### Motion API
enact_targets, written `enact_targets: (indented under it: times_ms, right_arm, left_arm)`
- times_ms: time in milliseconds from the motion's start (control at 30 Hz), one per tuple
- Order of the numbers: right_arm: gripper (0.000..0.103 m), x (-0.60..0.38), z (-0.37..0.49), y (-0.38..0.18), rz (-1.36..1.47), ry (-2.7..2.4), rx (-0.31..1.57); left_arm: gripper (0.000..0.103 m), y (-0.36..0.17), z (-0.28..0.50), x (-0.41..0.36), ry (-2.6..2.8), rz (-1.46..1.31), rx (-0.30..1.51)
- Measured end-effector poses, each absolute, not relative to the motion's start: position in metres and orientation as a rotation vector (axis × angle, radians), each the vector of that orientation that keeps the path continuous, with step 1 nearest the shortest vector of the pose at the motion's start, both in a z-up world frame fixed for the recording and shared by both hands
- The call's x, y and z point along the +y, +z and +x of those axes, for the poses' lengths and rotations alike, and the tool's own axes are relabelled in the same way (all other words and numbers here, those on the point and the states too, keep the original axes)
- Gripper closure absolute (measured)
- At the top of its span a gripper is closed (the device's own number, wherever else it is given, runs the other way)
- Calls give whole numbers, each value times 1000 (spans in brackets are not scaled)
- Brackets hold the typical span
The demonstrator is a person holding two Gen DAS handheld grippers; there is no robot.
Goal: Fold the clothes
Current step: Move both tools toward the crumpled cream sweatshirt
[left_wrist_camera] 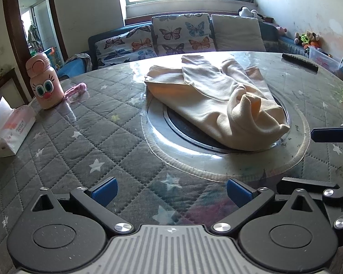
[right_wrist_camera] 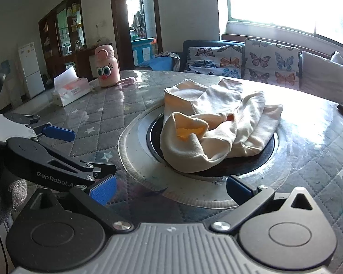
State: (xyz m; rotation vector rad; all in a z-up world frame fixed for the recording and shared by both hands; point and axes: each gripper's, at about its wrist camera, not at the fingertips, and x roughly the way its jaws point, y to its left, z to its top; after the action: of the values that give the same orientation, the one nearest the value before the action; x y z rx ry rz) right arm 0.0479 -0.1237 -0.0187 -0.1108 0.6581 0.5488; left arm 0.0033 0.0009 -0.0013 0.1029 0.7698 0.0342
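Note:
A cream garment point(left_wrist_camera: 214, 100) lies partly folded on the round table, over the dark centre disc point(left_wrist_camera: 185, 125); its sleeves are laid across the body and its near end is bunched. It also shows in the right wrist view point(right_wrist_camera: 217, 123). My left gripper point(left_wrist_camera: 170, 193) is open and empty, low over the table short of the garment. My right gripper point(right_wrist_camera: 170, 190) is open and empty, near the ring's front edge. The left gripper point(right_wrist_camera: 57, 153) also shows at the left of the right wrist view, and one blue pad of the right gripper point(left_wrist_camera: 328, 134) at the right edge of the left wrist view.
The table carries a grey quilted star cover point(left_wrist_camera: 80, 141) under clear plastic. A pink cartoon bottle point(left_wrist_camera: 45, 84), a pink strap point(left_wrist_camera: 77, 90) and a tissue box point(left_wrist_camera: 9, 130) stand at the left. A black remote point(left_wrist_camera: 300, 61) lies far right. A sofa with butterfly cushions point(left_wrist_camera: 180, 34) stands behind.

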Motion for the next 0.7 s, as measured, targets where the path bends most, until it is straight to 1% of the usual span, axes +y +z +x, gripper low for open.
enact_targets:
  times_ms: [233,300,700]
  right_arm:
    - [0,-131,47,-16,-97,547,664]
    - [0,-134,61,-17,-80,542,692]
    - [0,-150,77,-12,-56,515,711]
  left_arm:
    - [0,0,14,0,34,105,778]
    - [0,1,18,2,30,109,777]
    - [0,11,41,2,21,113,759]
